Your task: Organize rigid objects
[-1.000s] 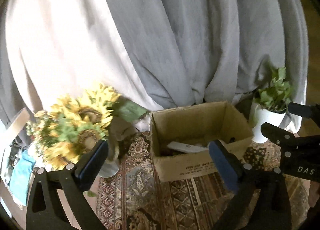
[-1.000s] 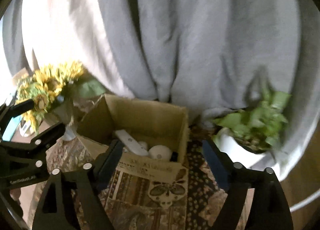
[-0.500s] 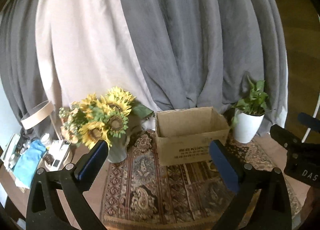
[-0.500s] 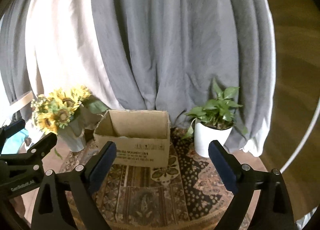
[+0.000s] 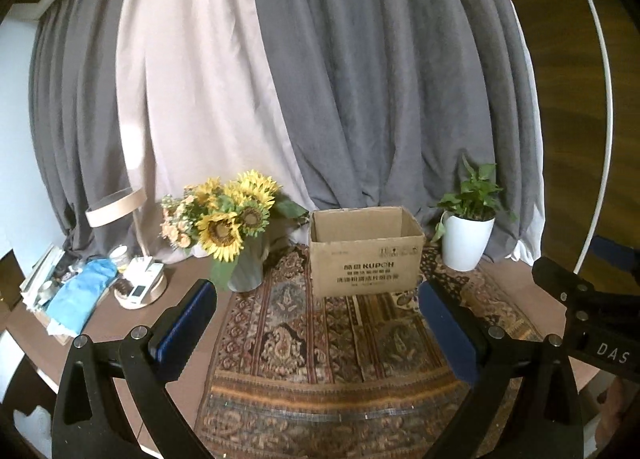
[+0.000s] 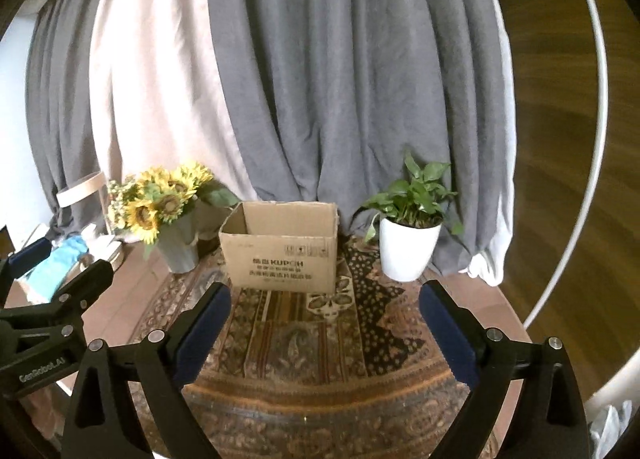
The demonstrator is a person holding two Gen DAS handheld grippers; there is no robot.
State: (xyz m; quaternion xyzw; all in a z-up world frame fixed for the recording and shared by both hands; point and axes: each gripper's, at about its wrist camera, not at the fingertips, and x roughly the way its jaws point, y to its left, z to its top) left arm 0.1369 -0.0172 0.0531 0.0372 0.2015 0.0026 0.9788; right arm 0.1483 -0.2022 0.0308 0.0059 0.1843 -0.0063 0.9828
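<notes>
Cardboard box [image 5: 367, 252] at frame centre on patterned rug [image 5: 320, 339], top open, contents hidden. Left gripper [image 5: 316, 319] and right gripper [image 6: 322, 323]: jaws wide apart, both empty, well short of box. No loose rigid objects on rug; task judged near complete.

Brown box [image 5: 367, 255], paisley-patterned rug [image 5: 320, 343]

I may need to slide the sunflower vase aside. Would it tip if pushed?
Probably: the sunflower vase carries a wide, tall bouquet, so it looks top-heavy. It stands at the patterned rug edge, which could catch its base. Push low.
</notes>
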